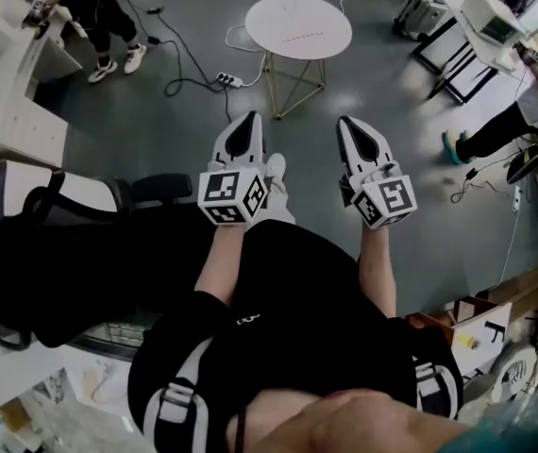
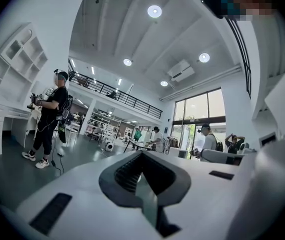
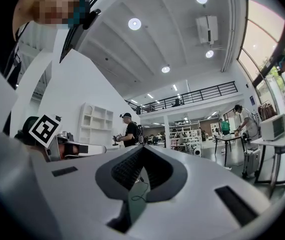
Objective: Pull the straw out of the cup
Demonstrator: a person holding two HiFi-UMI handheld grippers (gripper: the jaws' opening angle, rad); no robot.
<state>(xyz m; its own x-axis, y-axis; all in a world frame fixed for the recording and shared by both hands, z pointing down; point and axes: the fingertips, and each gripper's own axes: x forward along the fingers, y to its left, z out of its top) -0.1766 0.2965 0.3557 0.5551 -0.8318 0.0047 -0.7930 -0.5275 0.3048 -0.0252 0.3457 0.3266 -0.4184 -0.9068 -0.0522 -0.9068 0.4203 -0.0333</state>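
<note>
No cup or straw shows in any view. In the head view my left gripper [image 1: 250, 119] and right gripper [image 1: 349, 123] are held side by side over the grey floor, both pointing level towards a round white table [image 1: 297, 26]. Each one's jaws are closed tip to tip with nothing between them. The left gripper view looks past the shut left gripper [image 2: 141, 152] into a large hall. The right gripper view shows the shut right gripper [image 3: 142, 146], with the left gripper's marker cube [image 3: 45, 129] at its left.
The white table has thin gold legs, and a power strip [image 1: 228, 80] with cables lies on the floor beside it. A person [image 1: 99, 8] stands at white shelves at the far left. A black chair [image 1: 61, 243] is at my left; desks [image 1: 491, 22] stand at the right.
</note>
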